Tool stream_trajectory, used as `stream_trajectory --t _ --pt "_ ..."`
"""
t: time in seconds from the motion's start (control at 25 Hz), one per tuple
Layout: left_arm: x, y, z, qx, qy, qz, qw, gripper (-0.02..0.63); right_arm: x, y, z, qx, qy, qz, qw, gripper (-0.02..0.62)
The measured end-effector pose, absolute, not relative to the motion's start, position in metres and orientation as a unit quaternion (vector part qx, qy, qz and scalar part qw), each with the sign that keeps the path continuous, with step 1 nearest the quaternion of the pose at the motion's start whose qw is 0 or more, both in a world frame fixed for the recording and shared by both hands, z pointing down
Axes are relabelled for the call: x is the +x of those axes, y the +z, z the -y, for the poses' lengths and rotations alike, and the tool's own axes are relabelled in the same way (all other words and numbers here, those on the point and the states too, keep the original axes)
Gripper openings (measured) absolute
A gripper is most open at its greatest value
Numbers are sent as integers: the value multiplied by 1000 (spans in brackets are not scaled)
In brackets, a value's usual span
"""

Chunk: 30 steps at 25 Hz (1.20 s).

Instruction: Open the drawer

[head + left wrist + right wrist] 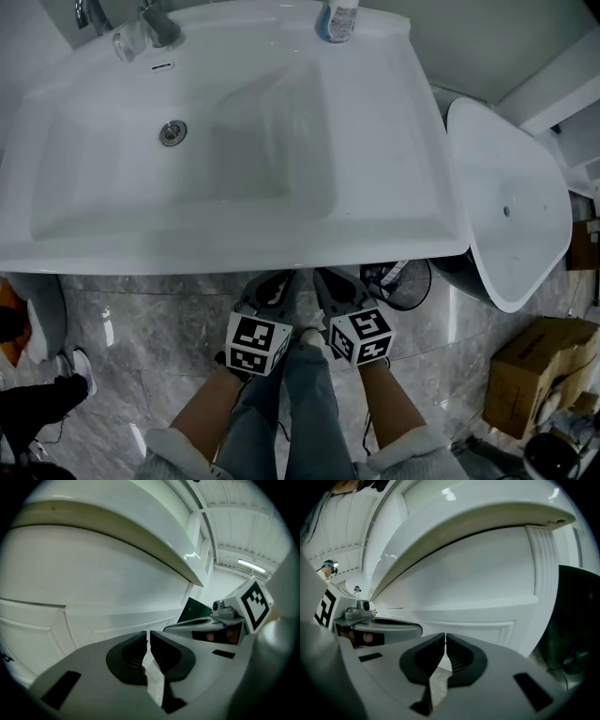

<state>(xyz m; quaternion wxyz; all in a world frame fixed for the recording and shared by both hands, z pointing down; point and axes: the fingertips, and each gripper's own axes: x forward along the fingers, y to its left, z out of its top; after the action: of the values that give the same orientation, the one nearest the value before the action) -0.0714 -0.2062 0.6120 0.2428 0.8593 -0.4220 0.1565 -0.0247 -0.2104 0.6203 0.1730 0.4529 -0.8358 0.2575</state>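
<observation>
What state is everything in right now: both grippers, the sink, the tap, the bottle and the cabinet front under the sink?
left gripper: shut, nothing between the jaws.
right gripper: shut, nothing between the jaws.
sink: empty, no water standing in it.
tap: off, no water running.
bottle: upright on the sink's back rim.
cabinet front: shut, nothing pulled out.

Left hand-held gripper (148,635), right hand-held gripper (445,637): jaws together.

Bathroom setting indicated: white washbasin (394,187), tap (157,25), drain (172,132), panelled white cabinet (487,588) beneath, glossy grey marbled floor (141,328). Ribbed hall roof (243,531), strip light (251,566), cardboard box (536,375) noted: mock-up suggested.
</observation>
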Motion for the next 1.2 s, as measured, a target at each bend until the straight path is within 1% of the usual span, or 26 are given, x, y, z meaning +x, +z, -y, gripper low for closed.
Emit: stream_trajectory --t 0.16,0.28,0.36,0.6,0.76,0.96,1.2 --pt "-69 629 209 861 177 411 241 22 -25 635 212 438 247 843 191 13" --pt "-66 638 211 865 194 399 236 82 -24 643 213 431 241 844 207 36" --pt "-64 642 213 867 209 394 222 88 -25 647 215 426 232 847 219 61" --pt "-61 659 215 866 246 382 207 131 -25 658 219 414 207 849 256 83" --pt "-57 670 215 861 264 381 209 138 -28 663 221 404 181 849 288 84" --pt "-56 677 226 856 290 383 191 137 -31 670 230 398 148 845 325 80" --pt "-46 682 225 872 340 326 133 137 -36 671 234 356 115 856 357 52"
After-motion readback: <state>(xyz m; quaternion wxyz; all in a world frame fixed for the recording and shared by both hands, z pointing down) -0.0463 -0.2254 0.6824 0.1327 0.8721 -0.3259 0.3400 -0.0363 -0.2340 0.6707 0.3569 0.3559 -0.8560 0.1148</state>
